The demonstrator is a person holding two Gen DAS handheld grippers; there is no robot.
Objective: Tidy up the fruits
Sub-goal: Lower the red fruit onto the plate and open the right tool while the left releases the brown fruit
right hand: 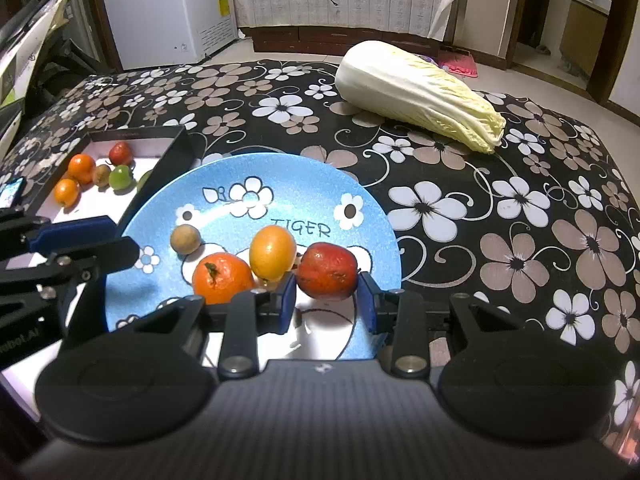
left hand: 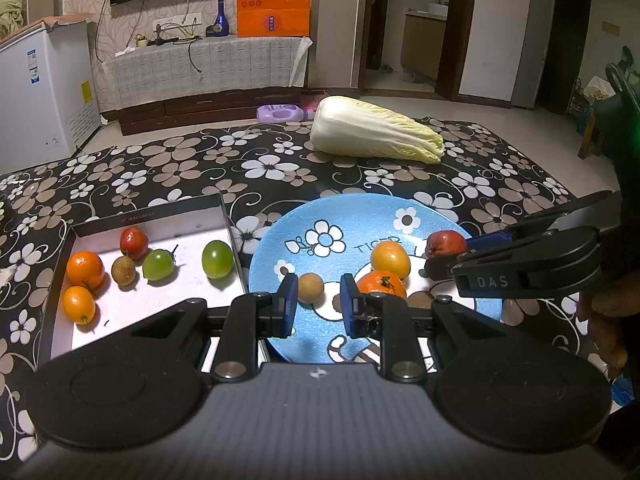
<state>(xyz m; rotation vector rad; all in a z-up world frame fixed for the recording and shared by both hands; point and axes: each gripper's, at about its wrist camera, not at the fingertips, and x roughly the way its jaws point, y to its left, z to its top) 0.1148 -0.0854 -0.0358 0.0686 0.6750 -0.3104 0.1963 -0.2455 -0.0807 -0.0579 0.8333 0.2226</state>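
Observation:
A blue flowered plate (left hand: 360, 216) (right hand: 304, 176) holds a tangerine (left hand: 382, 284) (right hand: 222, 278), a yellow-orange fruit (left hand: 390, 259) (right hand: 273, 254) and a brown longan (left hand: 310, 288) (right hand: 185, 239). My right gripper (right hand: 327, 298) (left hand: 448, 256) is shut on a red fruit (right hand: 328, 271) (left hand: 446, 244) over the plate's right side. My left gripper (left hand: 319, 304) (right hand: 124, 240) hovers shut and empty over the plate's near-left part, just short of the longan. Left of the plate, a black box with a white floor (left hand: 180, 228) (right hand: 132, 136) contains several fruits: red (left hand: 134, 243), orange (left hand: 85, 269), green (left hand: 217, 259).
A napa cabbage (left hand: 376, 130) (right hand: 420, 94) lies on the flowered tablecloth (right hand: 500, 240) behind the plate. Beyond the table's far edge stand a white freezer (left hand: 36, 92) and a low cabinet. A purple bottle (left hand: 280, 113) lies on the floor.

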